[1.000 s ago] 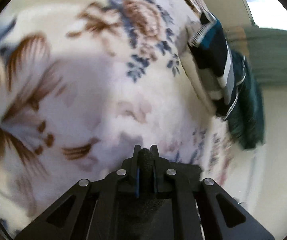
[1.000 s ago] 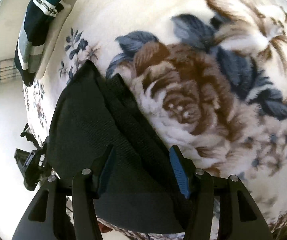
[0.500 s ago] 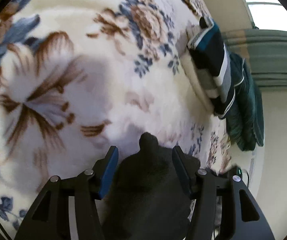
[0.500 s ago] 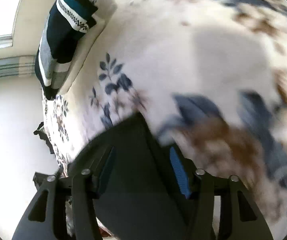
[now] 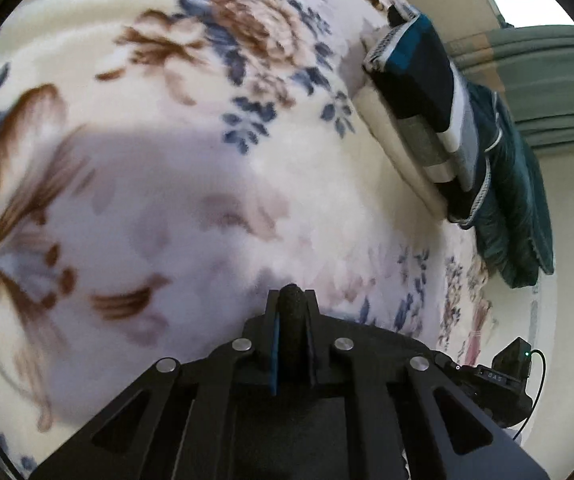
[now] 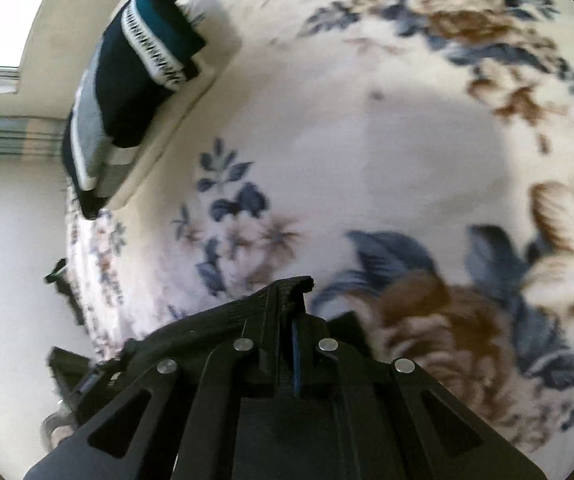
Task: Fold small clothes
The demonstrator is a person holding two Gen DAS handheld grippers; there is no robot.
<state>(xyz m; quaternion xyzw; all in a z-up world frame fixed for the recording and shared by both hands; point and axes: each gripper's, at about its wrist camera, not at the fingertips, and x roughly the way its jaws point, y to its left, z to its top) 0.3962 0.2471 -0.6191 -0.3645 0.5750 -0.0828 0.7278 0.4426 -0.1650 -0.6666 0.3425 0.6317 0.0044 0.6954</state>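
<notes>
A black garment (image 5: 291, 312) is pinched in my left gripper (image 5: 291, 304), which is shut on a bunched bit of it above the floral blanket (image 5: 167, 160). Most of the cloth hangs below, hidden by the gripper body. My right gripper (image 6: 293, 300) is shut on another edge of the same black garment (image 6: 223, 320), which spreads to the left under its fingers, lifted over the blanket (image 6: 367, 140).
A folded dark blue, teal and white striped cloth (image 5: 427, 92) lies on a cream pillow (image 5: 391, 136) at the bed's far edge; it also shows in the right wrist view (image 6: 135, 72). A dark teal quilt (image 5: 515, 200) hangs beside it. Black equipment (image 5: 503, 376) stands off the bed.
Both grippers, open half a second ago with the black garment lying between their fingers, have shut on it. The right gripper has moved over the blanket towards the pillow.
</notes>
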